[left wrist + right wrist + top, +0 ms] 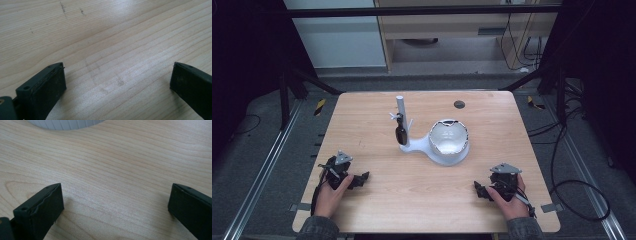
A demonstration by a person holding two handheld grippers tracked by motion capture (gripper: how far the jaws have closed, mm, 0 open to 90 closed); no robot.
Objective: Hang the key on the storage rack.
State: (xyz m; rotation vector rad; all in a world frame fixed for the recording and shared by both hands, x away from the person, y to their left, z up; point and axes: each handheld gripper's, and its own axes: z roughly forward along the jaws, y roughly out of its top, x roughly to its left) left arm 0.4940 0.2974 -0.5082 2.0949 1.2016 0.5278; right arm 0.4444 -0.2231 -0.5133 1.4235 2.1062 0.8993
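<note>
My left tongs (361, 178) and right tongs (478, 190) rest low on the table (372, 150), both spread wide, holding nothing. The white stand (404, 125) with its bowl (448, 137) sits in the middle (far from me). If I reach fast, I might knock it over

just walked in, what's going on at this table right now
A person sits at a wooden table with a two-jaw gripper in each hand. The left gripper and right gripper both rest near the front edge, jaws open, holding nothing. Farther back stands a white stand with a dark object hanging from its post, and a white bowl on its base. Nothing is being handled yet.
</note>
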